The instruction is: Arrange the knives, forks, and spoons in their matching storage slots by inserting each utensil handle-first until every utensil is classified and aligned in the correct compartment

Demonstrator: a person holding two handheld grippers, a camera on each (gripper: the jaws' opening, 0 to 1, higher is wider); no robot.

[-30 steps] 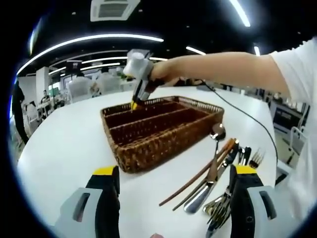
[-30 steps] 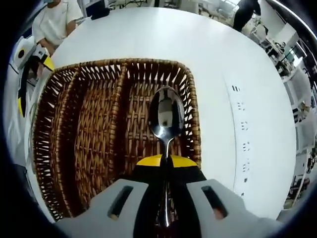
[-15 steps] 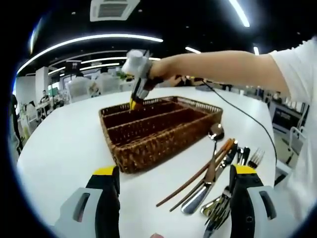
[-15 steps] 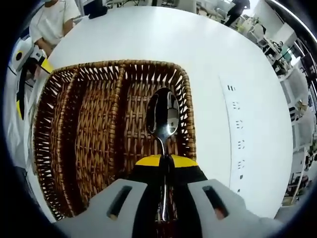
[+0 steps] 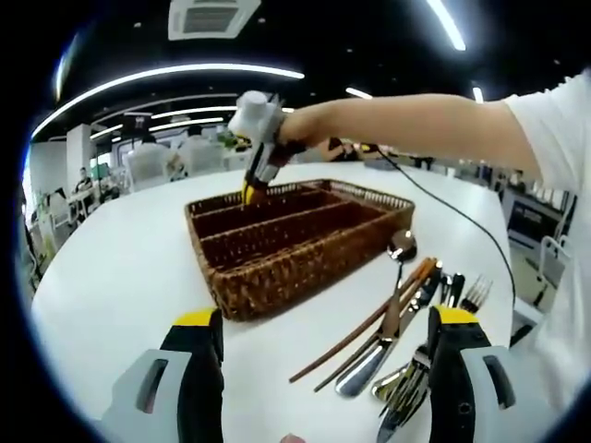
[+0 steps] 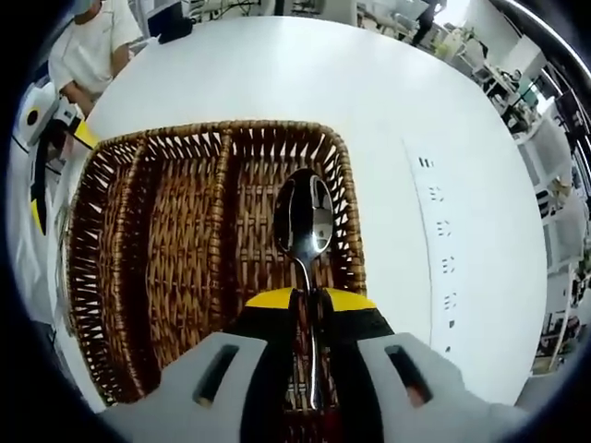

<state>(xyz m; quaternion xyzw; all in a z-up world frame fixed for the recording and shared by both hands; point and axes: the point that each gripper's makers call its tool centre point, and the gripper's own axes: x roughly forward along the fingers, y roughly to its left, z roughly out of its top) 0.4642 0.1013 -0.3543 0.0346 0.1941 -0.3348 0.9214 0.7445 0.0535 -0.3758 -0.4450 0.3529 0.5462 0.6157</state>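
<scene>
You're holding the spoon [image 6: 307,221] pinched by its handle in the right gripper [image 6: 310,297], bowl pointing forward, hovering over the wicker tray [image 6: 138,258]. Its long axis is lining up with the slot running along the tray's right-hand wall, seen from that gripper; the divider is sitting just to its left, so I judge a straight lowering keeps it clear. Your left gripper [image 5: 323,337] is waiting with jaws spread and empty near the table [image 5: 120,268] edge, well short of the tray. The remaining cutlery pile [image 5: 406,323] is lying just beside its right jaw, chopsticks [image 5: 360,332] angled across it
</scene>
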